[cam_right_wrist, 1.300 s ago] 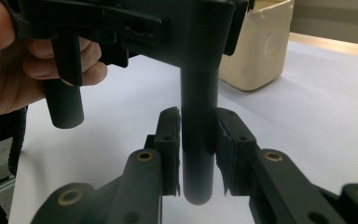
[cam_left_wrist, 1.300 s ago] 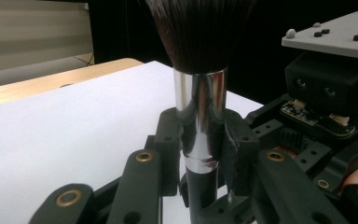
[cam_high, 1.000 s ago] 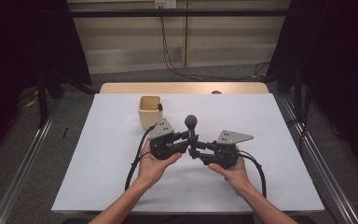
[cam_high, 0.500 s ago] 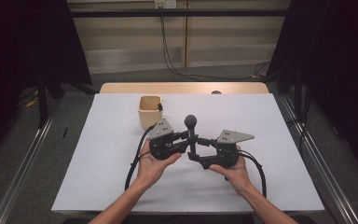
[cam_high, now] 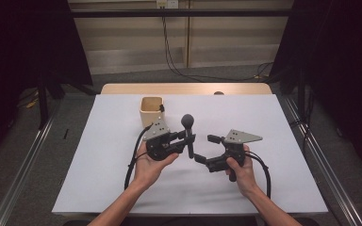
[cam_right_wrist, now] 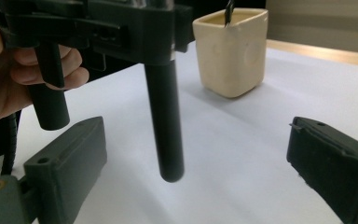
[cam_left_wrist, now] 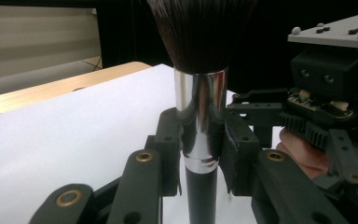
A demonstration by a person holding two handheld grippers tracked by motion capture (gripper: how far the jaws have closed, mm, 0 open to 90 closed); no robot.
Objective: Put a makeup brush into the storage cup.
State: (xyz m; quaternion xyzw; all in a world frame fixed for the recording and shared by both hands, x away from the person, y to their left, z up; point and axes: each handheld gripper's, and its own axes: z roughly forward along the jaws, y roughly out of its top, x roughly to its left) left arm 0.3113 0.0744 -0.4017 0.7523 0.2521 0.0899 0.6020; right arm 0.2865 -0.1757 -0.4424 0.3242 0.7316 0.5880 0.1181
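A makeup brush (cam_high: pixel 188 132) stands upright above the white table, dark bristles on top, black handle (cam_right_wrist: pixel 165 121) hanging down. My left gripper (cam_high: pixel 188 137) is shut on the brush's silver ferrule (cam_left_wrist: pixel 200 116), one pad on each side. My right gripper (cam_high: pixel 206 148) sits just right of the brush, and its jaws have just been opening. They now stand wide apart with nothing between them. In the right gripper view the handle's tip hangs free above the table, ahead of the two spread jaws.
A cream square cup (cam_high: pixel 152 109) stands on the white table (cam_high: pixel 273 122) behind my left gripper, with something dark sticking out of it (cam_right_wrist: pixel 228 11). A wooden strip (cam_high: pixel 184 89) runs along the table's far edge. Cables trail from both grippers.
My right gripper's jaws have let go of the brush handle, spread wide and drawn a little to the right. The left gripper keeps its hold on the brush.
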